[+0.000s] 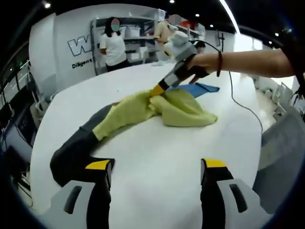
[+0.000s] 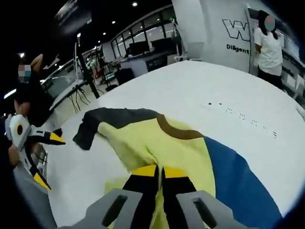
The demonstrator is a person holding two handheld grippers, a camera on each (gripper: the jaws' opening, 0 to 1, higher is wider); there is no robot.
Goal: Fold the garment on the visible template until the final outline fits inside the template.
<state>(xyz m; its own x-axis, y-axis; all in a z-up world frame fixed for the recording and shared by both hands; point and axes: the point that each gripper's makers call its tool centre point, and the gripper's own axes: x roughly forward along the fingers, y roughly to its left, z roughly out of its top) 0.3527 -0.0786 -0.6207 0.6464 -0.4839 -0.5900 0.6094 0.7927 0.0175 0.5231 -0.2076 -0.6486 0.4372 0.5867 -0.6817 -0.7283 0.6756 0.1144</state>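
Observation:
A yellow garment (image 1: 162,109) with dark grey sleeves (image 1: 78,148) lies bunched on the white table (image 1: 157,191). A blue template (image 1: 200,88) peeks out from under its far side. My left gripper (image 1: 156,164) hovers open over bare table, short of the garment. The right gripper (image 1: 157,90), held by a hand, comes in from the upper right and pinches the yellow fabric. In the right gripper view, my right gripper (image 2: 159,169) is shut on a fold of the yellow garment (image 2: 143,143), whose brown collar (image 2: 176,131) lies just beyond, with the blue template (image 2: 238,181) at right. The left gripper (image 2: 47,160) shows open at far left.
A black cable (image 1: 243,105) runs across the table's right side. A person in a white shirt (image 1: 113,45) stands beyond the far edge by shelves. Another person (image 2: 26,86) is at the left. Small dark marks (image 2: 238,117) dot the table.

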